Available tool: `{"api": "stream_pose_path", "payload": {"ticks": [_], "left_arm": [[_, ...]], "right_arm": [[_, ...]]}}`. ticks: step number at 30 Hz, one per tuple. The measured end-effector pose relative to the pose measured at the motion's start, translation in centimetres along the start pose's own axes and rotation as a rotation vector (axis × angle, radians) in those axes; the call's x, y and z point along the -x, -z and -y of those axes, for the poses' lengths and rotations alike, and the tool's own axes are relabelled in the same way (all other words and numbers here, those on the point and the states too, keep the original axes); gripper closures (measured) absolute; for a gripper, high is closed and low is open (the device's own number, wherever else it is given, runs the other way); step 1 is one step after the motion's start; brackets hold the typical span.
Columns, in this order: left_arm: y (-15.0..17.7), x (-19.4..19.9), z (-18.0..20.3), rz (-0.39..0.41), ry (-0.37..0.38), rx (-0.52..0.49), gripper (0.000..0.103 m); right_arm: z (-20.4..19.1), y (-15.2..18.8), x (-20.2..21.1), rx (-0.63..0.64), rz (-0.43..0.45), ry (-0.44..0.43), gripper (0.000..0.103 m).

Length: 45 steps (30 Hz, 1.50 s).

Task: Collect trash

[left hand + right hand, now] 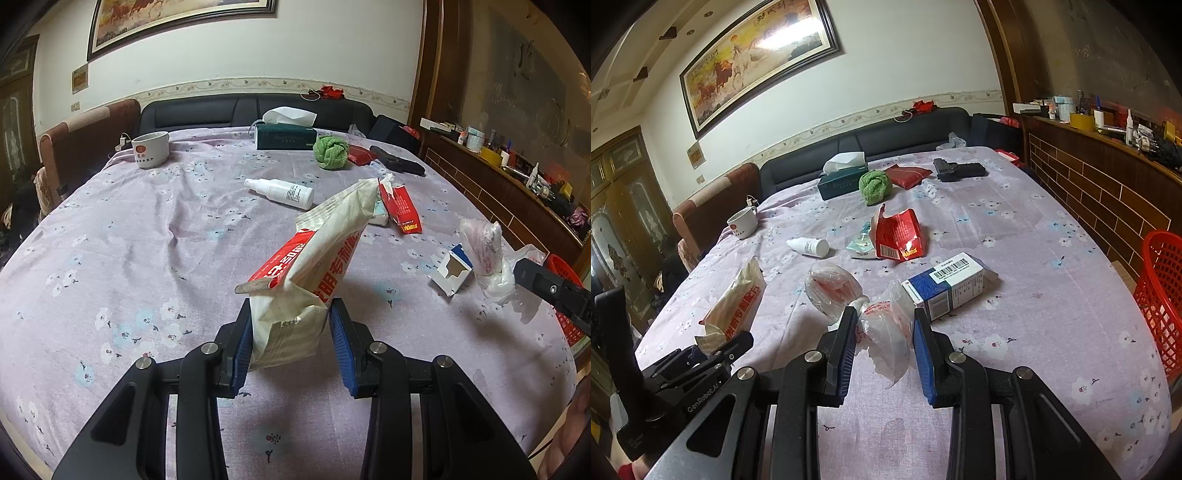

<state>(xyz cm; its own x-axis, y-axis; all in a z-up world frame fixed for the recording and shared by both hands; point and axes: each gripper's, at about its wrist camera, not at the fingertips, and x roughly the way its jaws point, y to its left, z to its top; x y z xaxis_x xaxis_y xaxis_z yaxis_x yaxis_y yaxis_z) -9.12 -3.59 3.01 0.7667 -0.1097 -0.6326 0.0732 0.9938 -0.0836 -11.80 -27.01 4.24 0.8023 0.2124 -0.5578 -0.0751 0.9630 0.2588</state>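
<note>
Trash is mid-collection: the left gripper (291, 332) pinches a cream-and-red wrapper (317, 251) above the near table, the right gripper (884, 336) straddles a clear plastic bag (886, 332), jaws wide, and next both go to the red basket (1163, 295) at far right.

The left gripper (291, 343) jaws clasp a red-and-white wrapper (314, 266) — its far end tilted up above the floral tablecloth (129, 240).

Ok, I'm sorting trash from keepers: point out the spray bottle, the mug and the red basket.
spray bottle (279, 192), left wrist view, middle of its white body.
mug (150, 149), left wrist view, its outer wall.
red basket (1161, 295), right wrist view, its mesh wall.
</note>
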Motion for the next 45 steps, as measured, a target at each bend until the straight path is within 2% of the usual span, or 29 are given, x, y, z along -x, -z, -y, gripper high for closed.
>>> {"api": "stream_pose_path", "payload": {"ticks": [14,17,22,28,32,36,39,42,45], "left_arm": [[-0.3,0.8,0.7,0.007,0.012,-0.016,0.065],[-0.6,0.6,1.2,-0.001,0.016,-0.024,0.065],[-1.3,0.7,3.6,-0.003,0.041,-0.064,0.065],[-3.4,1.6,10.8,0.003,0.16,-0.182,0.065],[-4.2,2.3,18.7,0.024,0.262,-0.31,0.065],[-4.1,2.1,26.0,-0.034,0.407,-0.383,0.065],[-3.8,1.4,31.2,-0.097,0.504,-0.415,0.065],[-3.5,0.7,35.4,-0.143,0.562,-0.428,0.065],[-3.4,0.2,38.7,-0.157,0.589,-0.45,0.065]], "right_arm": [[1.7,-0.6,1.3,-0.038,0.038,0.02,0.071],[2.9,-0.8,2.2,-0.055,0.064,0.038,0.071],[7.4,-1.2,4.5,-0.133,0.103,0.086,0.071],[15.2,-1.4,9.3,-0.26,0.191,0.205,0.071],[21.4,-0.8,12.9,-0.363,0.237,0.309,0.071],[27.1,0.0,15.6,-0.45,0.243,0.387,0.07],[29.8,0.1,16.7,-0.481,0.239,0.418,0.069],[31.9,0.0,17.6,-0.499,0.245,0.426,0.069],[33.3,-0.8,17.7,-0.505,0.253,0.435,0.069]]}}
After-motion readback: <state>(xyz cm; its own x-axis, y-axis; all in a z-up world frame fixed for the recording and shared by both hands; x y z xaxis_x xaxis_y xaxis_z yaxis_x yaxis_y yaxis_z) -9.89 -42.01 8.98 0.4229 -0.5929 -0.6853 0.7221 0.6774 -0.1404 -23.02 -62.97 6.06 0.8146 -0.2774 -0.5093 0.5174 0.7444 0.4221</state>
